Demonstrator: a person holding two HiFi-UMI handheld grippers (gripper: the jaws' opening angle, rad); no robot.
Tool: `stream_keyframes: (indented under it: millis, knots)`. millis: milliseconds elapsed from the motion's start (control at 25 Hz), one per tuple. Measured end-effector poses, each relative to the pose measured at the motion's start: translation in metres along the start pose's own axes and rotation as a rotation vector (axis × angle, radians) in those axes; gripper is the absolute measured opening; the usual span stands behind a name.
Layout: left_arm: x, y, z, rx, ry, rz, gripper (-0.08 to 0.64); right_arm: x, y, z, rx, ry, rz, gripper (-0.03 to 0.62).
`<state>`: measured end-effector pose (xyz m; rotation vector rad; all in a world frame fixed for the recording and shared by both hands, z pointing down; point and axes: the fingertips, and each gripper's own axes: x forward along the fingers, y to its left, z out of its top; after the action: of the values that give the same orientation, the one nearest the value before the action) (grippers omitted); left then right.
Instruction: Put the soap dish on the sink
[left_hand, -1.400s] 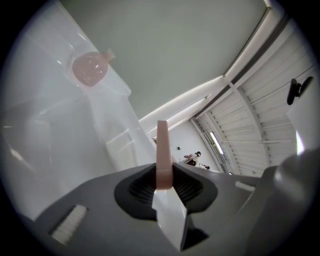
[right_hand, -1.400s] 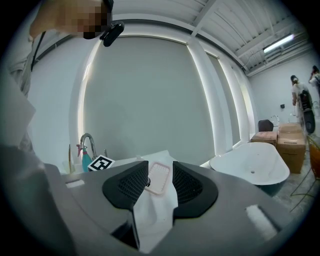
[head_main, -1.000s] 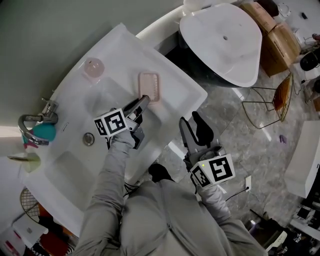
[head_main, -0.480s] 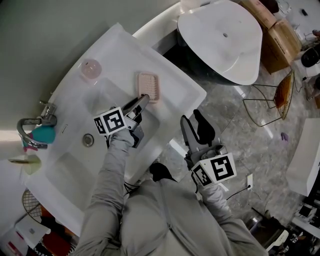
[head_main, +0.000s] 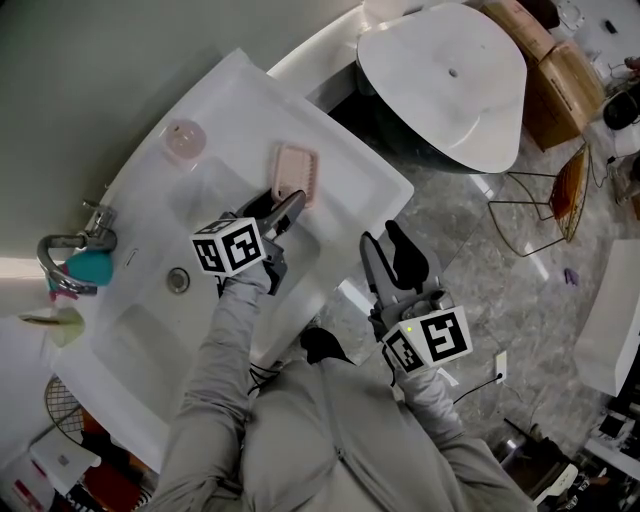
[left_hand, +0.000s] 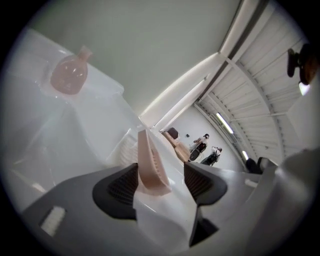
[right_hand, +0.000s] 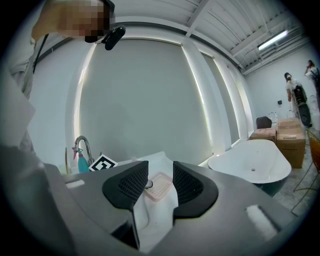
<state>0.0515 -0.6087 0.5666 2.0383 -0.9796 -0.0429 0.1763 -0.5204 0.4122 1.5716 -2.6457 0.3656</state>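
The pink ribbed soap dish (head_main: 296, 172) lies on the right ledge of the white sink (head_main: 240, 90). My left gripper (head_main: 284, 205) sits at the dish's near end, jaws opening. In the left gripper view the dish (left_hand: 150, 165) stands between the pads, close by the left pad (left_hand: 122, 186) and with a clear gap to the right one. My right gripper (head_main: 391, 246) hangs off the sink's front over the floor, open and holding nothing. Between its pads in the right gripper view I see the far-off soap dish (right_hand: 159, 185).
A pink bottle-like thing (head_main: 185, 137) lies in a recess at the sink's back. The faucet (head_main: 65, 245) and a teal bottle (head_main: 88, 266) are at the left. A white bathtub (head_main: 450, 80), cardboard boxes (head_main: 550, 70) and a wire stand (head_main: 560, 200) stand to the right.
The left gripper's jaws have parted from the soap dish and the gripper has rolled a little. The dish stays on the sink ledge. The right gripper has not moved.
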Motion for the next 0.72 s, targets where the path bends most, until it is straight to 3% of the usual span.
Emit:
stream_keyframes:
  millis: [280,720]
  knots:
    - [-0.007,0.002,0.004,0.212,0.038,0.106,0.356,0.001,0.006,0.002,0.007,-0.007,0.02,0.143]
    - [-0.029,-0.008,0.026,0.283,-0.022,0.118,0.357,0.004,0.018,0.01,-0.005,-0.023,0.04,0.143]
